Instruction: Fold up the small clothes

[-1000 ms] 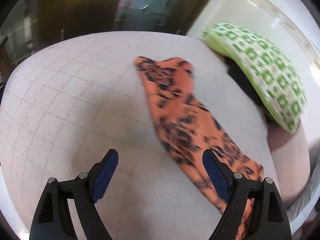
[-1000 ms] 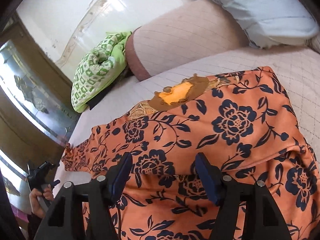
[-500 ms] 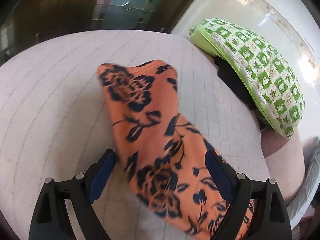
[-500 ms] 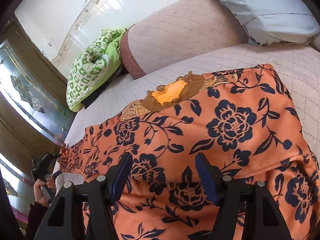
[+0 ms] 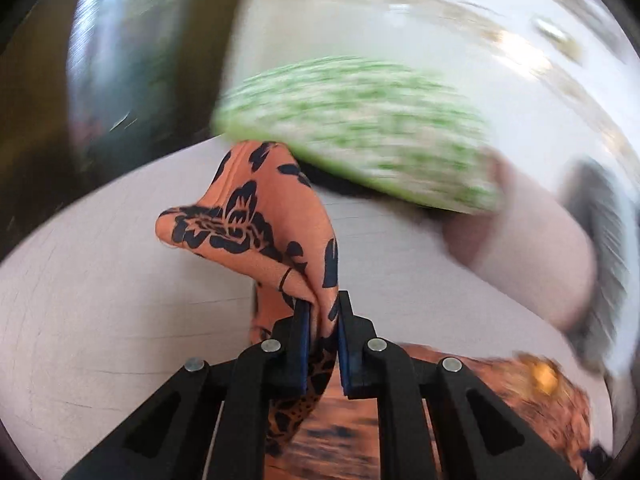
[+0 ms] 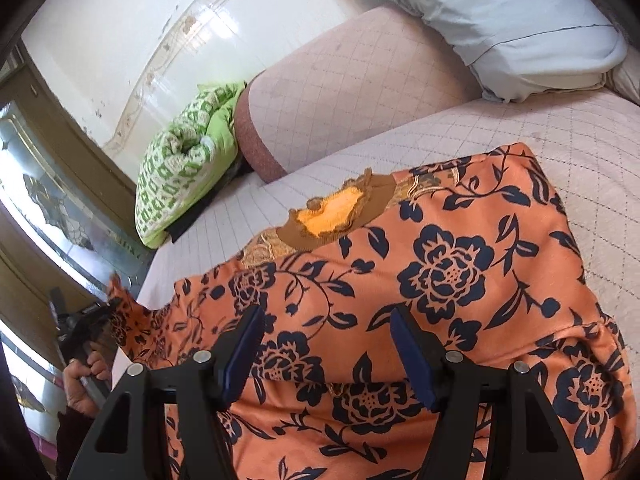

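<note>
The orange garment [image 6: 420,280] lay spread on the quilted bedcover [image 6: 520,128], its long axis running across the bed from the person's left hand [image 6: 82,376] at the bed's edge toward the right side of the right wrist view. Its neckline — a brown knit collar around a bright orange patch [image 6: 332,216] — faced the headboard end. The cloth looked soft and matte, printed with dark navy roses, leaves and curling stems, and a gold-patterned trim edged the collar.

The left gripper [image 5: 322,308] was pinched tight on the sleeve end [image 5: 256,232], lifting it off the bedcover; the fabric bunched into a folded, drooping flap above the jaws, its tip pointing up and to the left in the left wrist view. That view was smeared with blur.

The right gripper [image 6: 326,330] hovered over the garment's body with its blue-padded jaws spread apart, nothing between them — whether the tips touched the cloth could not be told.

A green-and-white patterned cushion [image 6: 180,168] leaned near the wall beside a pink cylindrical bolster [image 6: 340,100] with a diamond-stitched cover. A pale blue pillow [image 6: 500,24] rested on top of the bolster.
</note>
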`<state>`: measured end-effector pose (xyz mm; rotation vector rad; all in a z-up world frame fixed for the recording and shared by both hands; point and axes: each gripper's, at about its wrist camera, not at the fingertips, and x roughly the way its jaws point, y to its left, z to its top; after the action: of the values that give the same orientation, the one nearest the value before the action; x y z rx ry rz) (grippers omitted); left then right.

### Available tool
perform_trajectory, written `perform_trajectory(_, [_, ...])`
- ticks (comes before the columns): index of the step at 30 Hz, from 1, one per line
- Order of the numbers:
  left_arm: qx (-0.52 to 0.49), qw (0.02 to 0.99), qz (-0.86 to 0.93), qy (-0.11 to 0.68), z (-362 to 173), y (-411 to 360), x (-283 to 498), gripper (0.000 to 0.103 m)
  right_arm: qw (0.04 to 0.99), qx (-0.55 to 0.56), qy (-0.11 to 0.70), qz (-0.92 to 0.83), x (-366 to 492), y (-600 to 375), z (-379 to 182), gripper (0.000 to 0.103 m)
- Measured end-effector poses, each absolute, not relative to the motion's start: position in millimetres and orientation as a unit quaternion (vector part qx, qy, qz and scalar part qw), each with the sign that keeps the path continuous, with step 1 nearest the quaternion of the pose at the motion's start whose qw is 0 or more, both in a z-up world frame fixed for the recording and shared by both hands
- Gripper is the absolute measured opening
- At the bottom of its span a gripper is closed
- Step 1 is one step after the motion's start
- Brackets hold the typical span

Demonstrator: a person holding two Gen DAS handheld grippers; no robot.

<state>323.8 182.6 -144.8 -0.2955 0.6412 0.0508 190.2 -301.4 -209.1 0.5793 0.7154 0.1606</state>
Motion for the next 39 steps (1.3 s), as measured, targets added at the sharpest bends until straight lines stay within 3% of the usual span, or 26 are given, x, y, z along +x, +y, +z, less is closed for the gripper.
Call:
perform_trajectory(4, [-0.056,0.944,-0.110,0.306,-116.8,48.9,308.1,0.015,0.895,0.297,0.324,0.073,184.2,-314.0,-198.5,0.069])
perform_trajectory(5, [-0.022,0.933,-0.184,0.308,-112.9,2.6,295.3,0.027,0.896,0.302,0.317,0.071,182.3,-319.1,-195.8,0.069])
perform_trajectory(6, [-0.001,0.924,-0.223,0.311,-111.1,-22.3,287.9,0.051,0.896,0.310,0.310,0.067,180.0,-326.2,-193.0,0.069])
perform_trajectory(8, [0.049,0.919,-0.264,0.289,-103.0,-64.0,265.3,0.077,0.896,0.322,0.300,0.060,176.9,-339.7,-190.0,0.069])
perform_trajectory(9, [0.060,0.924,-0.264,0.270,-98.1,-71.1,257.3,0.081,0.896,0.329,0.293,0.053,175.1,-348.9,-188.8,0.069])
perform_trajectory(13, [-0.015,0.927,-0.255,0.274,-85.1,-36.3,272.0,0.086,0.890,0.358,0.280,0.039,170.9,-374.4,-187.6,0.071])
perform_trajectory(18, [-0.100,0.929,-0.137,0.329,-119.5,34.7,309.0,0.088,0.864,0.392,0.310,0.067,183.8,-380.9,-197.8,0.071])
perform_trajectory(25, [-0.077,0.900,-0.029,0.429,-193.6,69.1,338.5,0.088,0.834,0.413,0.363,0.052,212.8,-382.2,-233.9,0.071])
perform_trajectory(32, [-0.041,0.893,-0.009,0.449,-212.3,65.6,340.2,0.088,0.817,0.430,0.381,0.054,236.8,-384.6,-267.0,0.070])
perform_trajectory(34, [-0.033,0.888,0.001,0.458,-218.3,64.3,343.1,0.088,0.821,0.419,0.384,0.057,241.9,-379.2,-267.5,0.067])
perform_trajectory(35, [-0.029,0.886,0.005,0.463,-219.3,62.8,338.0,0.088,0.823,0.413,0.386,0.062,242.8,-376.0,-265.5,0.055])
perform_trajectory(36, [-0.022,0.883,0.012,0.468,-222.0,60.9,339.9,0.088,0.823,0.404,0.393,0.072,244.2,-370.3,-262.1,0.027])
perform_trajectory(37, [-0.013,0.881,0.020,0.473,-225.4,58.4,340.7,0.088,0.823,0.396,0.400,0.082,244.9,-364.8,-259.4,0.018])
perform_trajectory(39, [-0.011,0.879,0.028,0.477,-226.6,57.9,342.4,0.088,0.835,0.364,0.403,0.091,242.6,-349.6,-245.7,0.019])
